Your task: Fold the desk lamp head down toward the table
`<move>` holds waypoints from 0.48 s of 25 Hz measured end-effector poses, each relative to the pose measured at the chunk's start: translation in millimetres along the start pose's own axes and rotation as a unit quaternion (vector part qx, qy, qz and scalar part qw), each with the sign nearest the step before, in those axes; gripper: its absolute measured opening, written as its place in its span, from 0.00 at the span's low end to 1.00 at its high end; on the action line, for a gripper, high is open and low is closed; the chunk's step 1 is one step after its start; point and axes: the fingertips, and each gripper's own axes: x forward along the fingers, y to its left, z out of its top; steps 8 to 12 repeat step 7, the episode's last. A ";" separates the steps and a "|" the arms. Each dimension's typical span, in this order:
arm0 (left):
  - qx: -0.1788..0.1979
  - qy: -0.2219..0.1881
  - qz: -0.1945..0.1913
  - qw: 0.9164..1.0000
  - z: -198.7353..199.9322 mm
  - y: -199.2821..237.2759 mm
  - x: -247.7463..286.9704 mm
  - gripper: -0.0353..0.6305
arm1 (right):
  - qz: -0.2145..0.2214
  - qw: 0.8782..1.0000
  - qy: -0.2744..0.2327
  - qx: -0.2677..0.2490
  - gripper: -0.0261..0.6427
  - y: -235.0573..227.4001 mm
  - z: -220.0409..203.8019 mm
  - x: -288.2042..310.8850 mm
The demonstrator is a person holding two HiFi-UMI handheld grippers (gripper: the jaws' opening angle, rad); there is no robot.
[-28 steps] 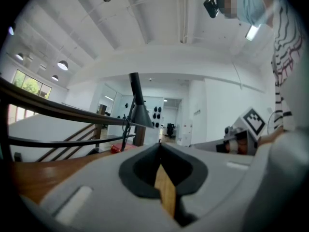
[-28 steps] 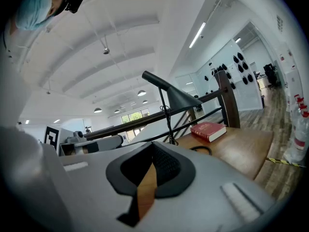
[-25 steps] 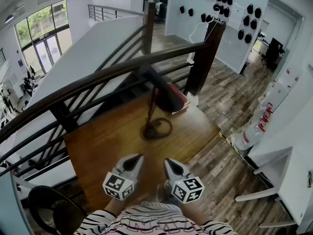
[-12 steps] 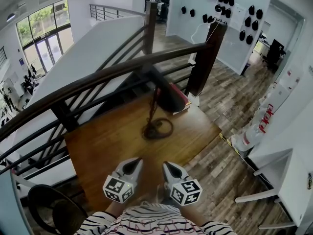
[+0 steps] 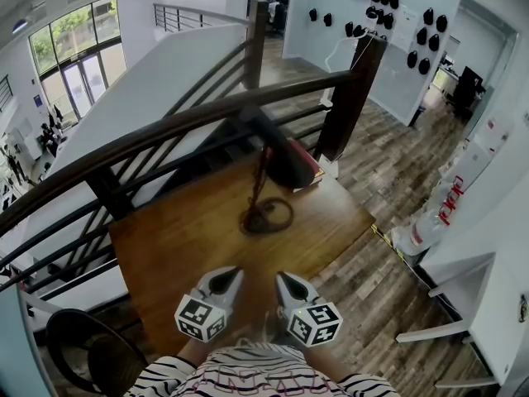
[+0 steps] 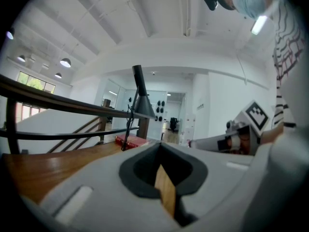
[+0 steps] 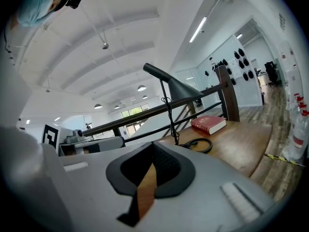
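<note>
Wooden table [image 5: 173, 246] sits against a dark railing [image 5: 165, 131] on an upper floor. Your desk lamp [image 5: 259, 180] stands upright at the table's far side on its ring base [image 5: 266, 217], with its dark cone head [image 5: 279, 157] raised and a red book [image 5: 309, 166] just beside it. Your 2 grippers, left gripper [image 5: 232, 270] and right gripper [image 5: 282, 277], hover side by side over the near edge, well apart from the lamp. Both pairs of jaws are clenched on nothing.

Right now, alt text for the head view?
A desk lamp stands, head raised, on a wooden table beside a red book, with a dark railing behind. At the near edge, the left tool and right tool point toward it, both shut and empty, short of the lamp.
</note>
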 end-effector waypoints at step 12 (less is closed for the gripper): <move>-0.002 -0.009 0.008 1.000 2.9 0.2 -0.3 0.06 | 0.004 1.000 0.001 0.003 0.04 -1.5 -0.5 -0.3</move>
